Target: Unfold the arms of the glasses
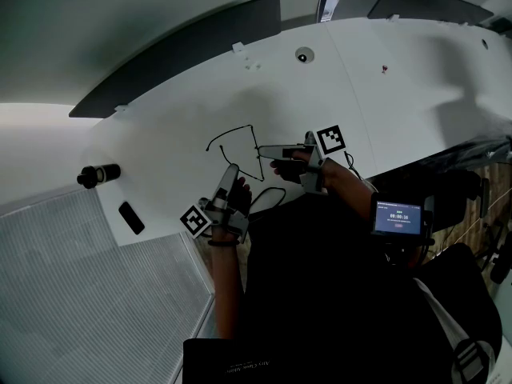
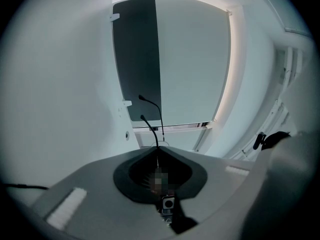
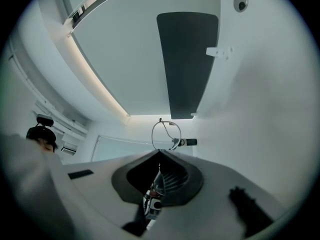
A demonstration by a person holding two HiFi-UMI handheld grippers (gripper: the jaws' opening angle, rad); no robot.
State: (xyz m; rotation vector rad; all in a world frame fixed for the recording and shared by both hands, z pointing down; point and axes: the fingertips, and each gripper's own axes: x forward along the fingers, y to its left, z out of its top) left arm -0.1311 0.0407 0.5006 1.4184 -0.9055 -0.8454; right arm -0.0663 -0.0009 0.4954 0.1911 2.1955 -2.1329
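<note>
Both grippers are pinched fully together on the glasses (image 3: 166, 134), which hang in the air between them above the white table (image 1: 360, 70). The left gripper (image 2: 157, 146) has its jaws shut on a thin wire part, with two dark arms (image 2: 141, 117) running away from its tips, and the right gripper (image 3: 160, 151) is closed on the frame just below one round lens rim. Which exact part the left jaws bite cannot be made out. The main risk, as I judge it, is bending: the wire is very thin, and with two hard grips so near each other, any swing that is not about the hinge would twist the frame or strain the hinge rather than open an arm. A slip is the other danger, since smooth wire gives flat pads little to hold; if either grip loosens mid-swing, the glasses would pivot on the remaining grip or drop to the table. Further out, the black cylinder (image 1: 98, 174) and the small dark block (image 1: 132, 217) lie well apart and pose no hindrance.
</note>
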